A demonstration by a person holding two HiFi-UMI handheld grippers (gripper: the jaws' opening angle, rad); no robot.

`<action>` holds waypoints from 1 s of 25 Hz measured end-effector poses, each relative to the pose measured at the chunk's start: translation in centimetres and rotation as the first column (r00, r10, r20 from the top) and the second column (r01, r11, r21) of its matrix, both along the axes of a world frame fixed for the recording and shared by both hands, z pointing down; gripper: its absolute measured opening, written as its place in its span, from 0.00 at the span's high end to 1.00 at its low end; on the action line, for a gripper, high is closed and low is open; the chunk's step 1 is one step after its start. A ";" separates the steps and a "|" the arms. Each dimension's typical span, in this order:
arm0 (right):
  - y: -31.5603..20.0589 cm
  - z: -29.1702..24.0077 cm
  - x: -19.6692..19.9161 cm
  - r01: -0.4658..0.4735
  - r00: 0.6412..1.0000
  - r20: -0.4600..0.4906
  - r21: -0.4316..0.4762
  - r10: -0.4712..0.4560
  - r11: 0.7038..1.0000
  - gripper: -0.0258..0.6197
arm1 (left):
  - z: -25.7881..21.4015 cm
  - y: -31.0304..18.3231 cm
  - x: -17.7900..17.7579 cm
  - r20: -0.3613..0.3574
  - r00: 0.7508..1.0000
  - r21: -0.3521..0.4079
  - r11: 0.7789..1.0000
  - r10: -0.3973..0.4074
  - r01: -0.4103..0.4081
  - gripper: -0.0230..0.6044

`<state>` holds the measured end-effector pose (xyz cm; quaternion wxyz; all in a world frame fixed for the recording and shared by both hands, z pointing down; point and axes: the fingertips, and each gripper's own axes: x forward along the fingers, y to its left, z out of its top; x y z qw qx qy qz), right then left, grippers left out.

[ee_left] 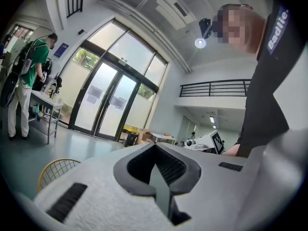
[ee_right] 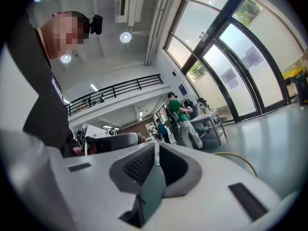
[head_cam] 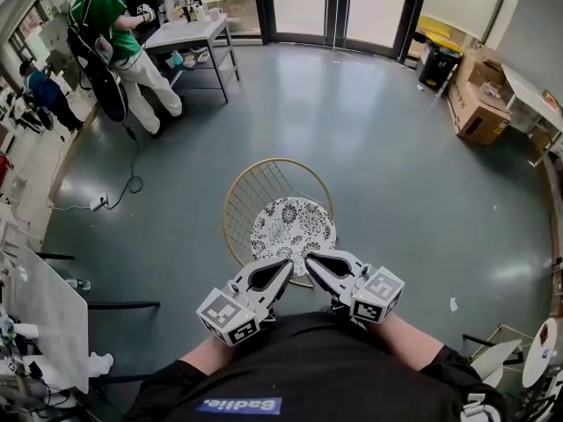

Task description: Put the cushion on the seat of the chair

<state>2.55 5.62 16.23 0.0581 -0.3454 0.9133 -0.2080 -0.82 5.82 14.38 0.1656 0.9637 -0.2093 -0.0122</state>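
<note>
A round cushion (head_cam: 293, 224) with a black-and-white flower print lies on the seat of the gold wire chair (head_cam: 242, 192) in the head view. Both grippers hover just in front of the cushion's near edge, close to the person's chest, apart from it. My left gripper (head_cam: 287, 265) (ee_left: 155, 147) is shut with nothing between its jaws. Beside it, tip near tip, my right gripper (head_cam: 310, 259) (ee_right: 157, 148) is also shut and empty. The chair's wire rim (ee_left: 55, 170) shows low in the left gripper view, and its gold edge (ee_right: 240, 160) in the right gripper view.
A person in a green shirt (head_cam: 119, 33) stands at a white table (head_cam: 189, 32) at the back left. Cardboard boxes (head_cam: 479, 104) sit at the right wall. A cable with a power strip (head_cam: 98, 202) lies on the floor at left. Glass doors (head_cam: 334, 7) are behind.
</note>
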 end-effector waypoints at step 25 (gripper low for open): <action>2.5 0.3 -0.6 0.076 0.997 -0.026 0.036 -0.075 0.997 0.91 | 0.8 2.9 2.2 0.049 0.998 0.020 0.999 0.040 -0.041 0.94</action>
